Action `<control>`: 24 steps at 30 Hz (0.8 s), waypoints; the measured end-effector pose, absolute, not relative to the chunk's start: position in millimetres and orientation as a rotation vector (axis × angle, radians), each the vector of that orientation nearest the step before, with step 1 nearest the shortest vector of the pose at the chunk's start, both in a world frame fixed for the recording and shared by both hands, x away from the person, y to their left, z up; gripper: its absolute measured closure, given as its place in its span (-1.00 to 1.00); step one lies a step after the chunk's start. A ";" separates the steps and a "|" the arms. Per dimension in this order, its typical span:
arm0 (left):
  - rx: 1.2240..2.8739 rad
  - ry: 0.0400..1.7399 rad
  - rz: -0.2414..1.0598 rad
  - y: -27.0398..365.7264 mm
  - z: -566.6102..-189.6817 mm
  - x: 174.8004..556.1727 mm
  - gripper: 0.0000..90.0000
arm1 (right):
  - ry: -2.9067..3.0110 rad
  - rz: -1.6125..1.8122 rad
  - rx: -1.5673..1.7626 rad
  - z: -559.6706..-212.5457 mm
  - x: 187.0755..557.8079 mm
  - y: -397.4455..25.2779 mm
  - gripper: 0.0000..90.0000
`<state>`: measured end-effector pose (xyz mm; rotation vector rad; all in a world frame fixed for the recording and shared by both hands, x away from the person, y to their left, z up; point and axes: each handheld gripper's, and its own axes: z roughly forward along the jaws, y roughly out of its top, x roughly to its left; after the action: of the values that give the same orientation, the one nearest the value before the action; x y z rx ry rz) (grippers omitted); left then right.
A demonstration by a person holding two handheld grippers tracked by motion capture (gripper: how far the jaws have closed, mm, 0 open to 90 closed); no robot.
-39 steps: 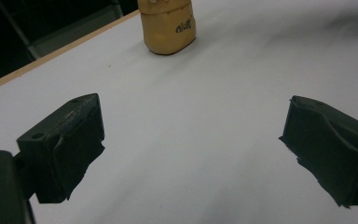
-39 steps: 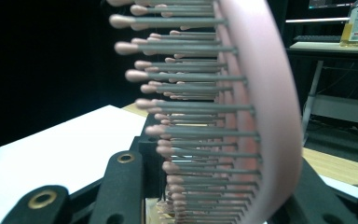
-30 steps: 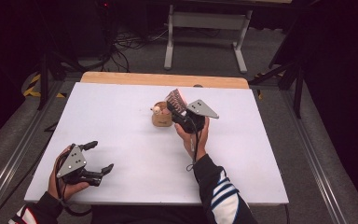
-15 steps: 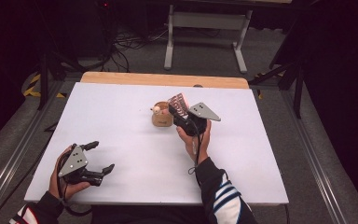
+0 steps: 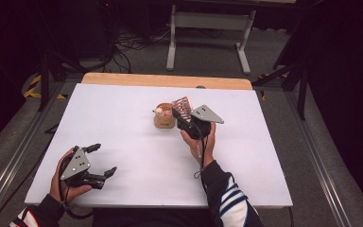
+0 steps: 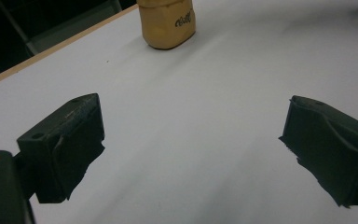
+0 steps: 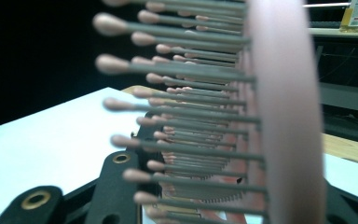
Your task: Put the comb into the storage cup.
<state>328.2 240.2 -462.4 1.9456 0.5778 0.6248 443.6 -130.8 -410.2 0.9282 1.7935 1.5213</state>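
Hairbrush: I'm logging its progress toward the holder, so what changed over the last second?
The right tongs, shut on the pink hairbrush, stayed beside the tan holder; the brush tipped slightly. The left tongs remain open, resting near the table edge.

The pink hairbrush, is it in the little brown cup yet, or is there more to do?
Not yet. Done: the right gripper has the pink hairbrush clamped and lifted off the table. In hand: the brush sits right beside the brown cup, which already holds some small things. Left, probably: getting the brush into the cup and letting go. The left gripper waits open near the table's front edge.
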 end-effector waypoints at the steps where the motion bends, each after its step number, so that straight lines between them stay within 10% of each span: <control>1: 1.948 0.580 0.622 240.3 -462.3 328.5 -0.85 | 1.791 1.517 0.930 -410.1 443.8 -131.2 0.29; 24: 1.981 0.573 0.627 237.1 -466.0 330.0 -0.85 | 1.821 1.444 0.958 -416.7 447.2 -141.3 -0.24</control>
<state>330.0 237.1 -466.0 1.9814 0.5729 0.6266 447.2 -141.3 -416.7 0.9579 1.8207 1.4443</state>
